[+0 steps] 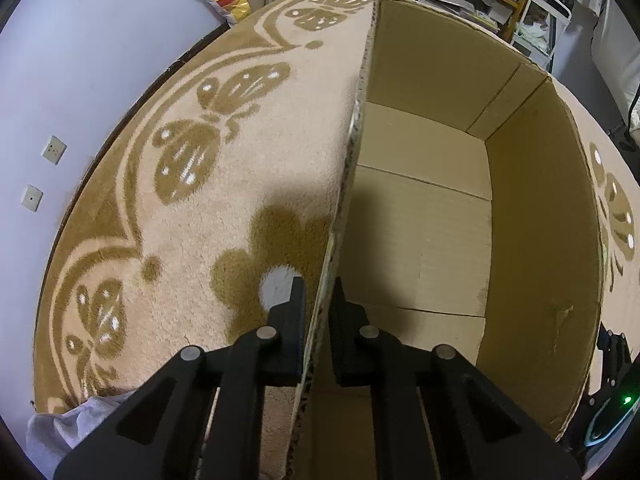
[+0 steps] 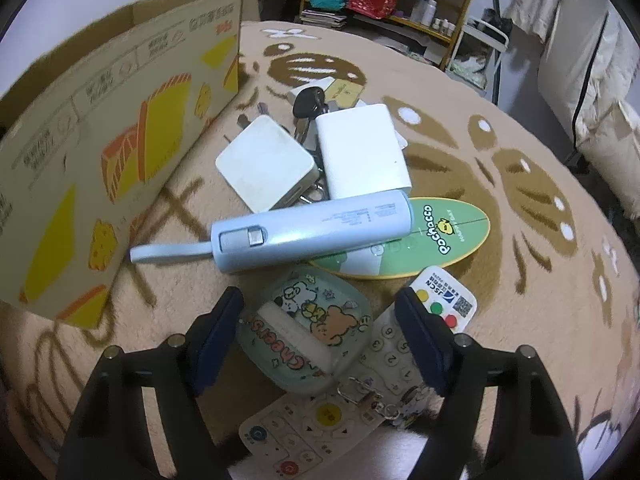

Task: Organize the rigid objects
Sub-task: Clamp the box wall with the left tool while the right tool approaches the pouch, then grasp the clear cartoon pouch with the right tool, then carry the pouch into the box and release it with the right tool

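Low in the left wrist frame, the left gripper [image 1: 318, 300] is clamped on the near wall of the open brown cardboard box [image 1: 540, 248]. In the right wrist frame's lower centre, the right gripper [image 2: 320, 316] is spread wide around a translucent cartoon-printed earbud case [image 2: 304, 332]; behind it lies a pale blue cylindrical power bank [image 2: 308, 228].

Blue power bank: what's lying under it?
The blue power bank overlaps the green Pochacco oval card and the front edges of two white chargers. Anything else beneath is hidden.
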The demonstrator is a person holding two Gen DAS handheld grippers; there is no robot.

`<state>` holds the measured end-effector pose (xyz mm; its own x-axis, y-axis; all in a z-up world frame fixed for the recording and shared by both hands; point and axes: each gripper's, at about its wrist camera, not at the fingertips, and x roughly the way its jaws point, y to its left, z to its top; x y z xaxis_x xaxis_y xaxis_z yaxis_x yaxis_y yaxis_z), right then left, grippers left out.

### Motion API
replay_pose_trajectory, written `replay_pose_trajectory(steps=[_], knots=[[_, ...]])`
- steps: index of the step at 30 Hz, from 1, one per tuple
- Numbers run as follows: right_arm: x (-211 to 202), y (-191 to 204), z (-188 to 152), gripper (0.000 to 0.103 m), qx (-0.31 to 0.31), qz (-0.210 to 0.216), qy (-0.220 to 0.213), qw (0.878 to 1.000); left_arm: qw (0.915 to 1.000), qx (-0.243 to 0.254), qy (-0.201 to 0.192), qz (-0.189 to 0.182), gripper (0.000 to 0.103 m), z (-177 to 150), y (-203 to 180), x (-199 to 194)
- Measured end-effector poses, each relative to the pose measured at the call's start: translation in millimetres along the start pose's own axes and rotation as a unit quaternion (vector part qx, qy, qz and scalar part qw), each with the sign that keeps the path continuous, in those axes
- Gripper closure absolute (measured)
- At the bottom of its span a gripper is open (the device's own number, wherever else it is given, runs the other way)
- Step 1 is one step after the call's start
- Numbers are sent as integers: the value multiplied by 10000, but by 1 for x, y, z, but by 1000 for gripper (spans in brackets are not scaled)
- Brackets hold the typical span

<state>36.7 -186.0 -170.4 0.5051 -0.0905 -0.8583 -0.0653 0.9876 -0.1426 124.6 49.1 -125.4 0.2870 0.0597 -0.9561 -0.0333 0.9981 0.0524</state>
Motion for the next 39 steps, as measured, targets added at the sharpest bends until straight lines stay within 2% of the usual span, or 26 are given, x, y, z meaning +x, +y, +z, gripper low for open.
replay_pose_trajectory(steps=[2,5,9,17,25,30,39], knots=[[0,4,-1,35,-48,162,58,9998,10000,41,-16,40,94,0,-1,0],[-1,7,-1,35,-140,93,11,9999,9999,109,-46,100,94,-2,-3,-1],[-4,-1,1,35,122,265,3,9996,9998,123,-72,115,94,-2,-3,-2],[-30,-10,15,35,424,550,-446,9966,9995,208,-56,212,94,-4,-6,-2],[-56,-16,40,35,616,796,-846,9913,9993,232,-73,267,93,-4,-6,-2],[-78,-14,54,35,528,904,-1200,9872,9993,229,-70,287,93,-4,-6,-2],[-109,-14,101,35,684,1423,-1705,9726,9994,214,-72,279,93,-5,-6,-2]])
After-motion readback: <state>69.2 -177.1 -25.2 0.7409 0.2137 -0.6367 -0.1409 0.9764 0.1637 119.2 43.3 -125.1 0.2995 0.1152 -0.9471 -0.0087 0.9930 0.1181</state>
